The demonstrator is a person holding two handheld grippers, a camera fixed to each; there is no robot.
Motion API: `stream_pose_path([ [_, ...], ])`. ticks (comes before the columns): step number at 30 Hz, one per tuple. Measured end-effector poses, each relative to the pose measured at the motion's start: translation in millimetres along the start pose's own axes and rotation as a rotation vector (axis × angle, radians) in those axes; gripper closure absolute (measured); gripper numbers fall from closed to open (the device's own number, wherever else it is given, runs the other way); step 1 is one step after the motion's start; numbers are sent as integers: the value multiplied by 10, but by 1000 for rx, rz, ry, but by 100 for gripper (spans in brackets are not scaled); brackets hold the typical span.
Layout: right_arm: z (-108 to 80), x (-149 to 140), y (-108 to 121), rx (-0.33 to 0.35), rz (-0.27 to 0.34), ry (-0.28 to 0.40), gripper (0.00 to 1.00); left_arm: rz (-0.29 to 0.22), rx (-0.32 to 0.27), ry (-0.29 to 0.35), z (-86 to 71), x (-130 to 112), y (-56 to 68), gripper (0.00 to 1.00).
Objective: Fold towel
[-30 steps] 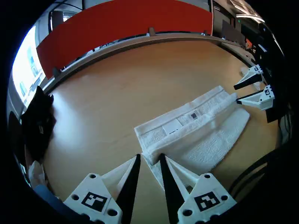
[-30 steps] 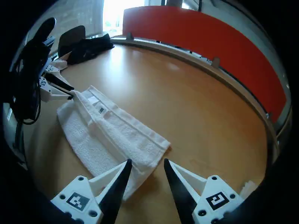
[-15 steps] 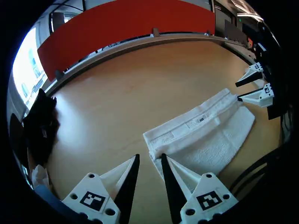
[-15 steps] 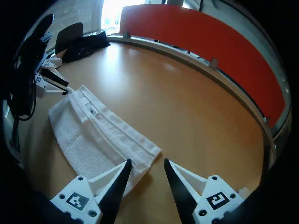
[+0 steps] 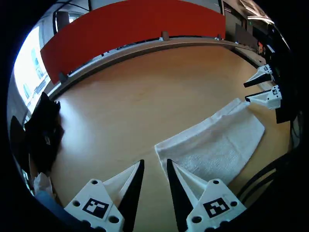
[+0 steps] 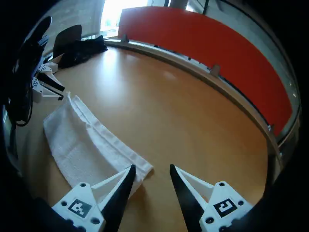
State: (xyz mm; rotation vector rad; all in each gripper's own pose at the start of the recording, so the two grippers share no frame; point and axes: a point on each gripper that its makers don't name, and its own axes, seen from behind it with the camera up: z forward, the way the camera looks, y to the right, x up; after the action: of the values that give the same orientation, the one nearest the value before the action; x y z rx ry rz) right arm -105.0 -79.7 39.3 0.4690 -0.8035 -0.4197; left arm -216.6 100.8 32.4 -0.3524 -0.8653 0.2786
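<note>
A white towel (image 5: 212, 145) lies folded in a long flat strip on the wooden table (image 5: 127, 104). My left gripper (image 5: 154, 164) is open just short of the strip's near corner, its right finger over the towel's edge. In the left gripper view, my right gripper (image 5: 258, 89) hovers open at the strip's far end. In the right gripper view the towel (image 6: 77, 141) runs away to the left, and my right gripper (image 6: 151, 168) is open with the towel's corner beside its left finger. My left gripper (image 6: 50, 88) sits at the far end there.
A red partition (image 5: 131, 27) runs along the table's far edge. A black garment (image 5: 42, 131) lies at the table's left end, with a dark chair (image 6: 69, 36) behind it. Black cables (image 6: 23, 104) hang near the person's hand.
The towel's upper layer with the label has dropped flat, leaving a plain strip. Both grippers have drawn back from the corners, which are no longer between the fingers.
</note>
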Motion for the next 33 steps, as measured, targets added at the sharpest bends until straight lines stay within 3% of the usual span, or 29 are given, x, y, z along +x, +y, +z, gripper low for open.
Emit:
stream_pose_path([
  [7,-72,41,25,-8,9,18,19,-10,2,2,-25,-13,-5,58],
  [21,-280,23,16,-33,41,49,18,-16,9,19,-88,16,-2,59],
  [25,-346,-3,4,-34,52,53,11,-22,-11,17,-108,11,59,58],
  [33,-470,-95,-85,-26,67,53,11,-20,5,18,-148,-39,64,59],
])
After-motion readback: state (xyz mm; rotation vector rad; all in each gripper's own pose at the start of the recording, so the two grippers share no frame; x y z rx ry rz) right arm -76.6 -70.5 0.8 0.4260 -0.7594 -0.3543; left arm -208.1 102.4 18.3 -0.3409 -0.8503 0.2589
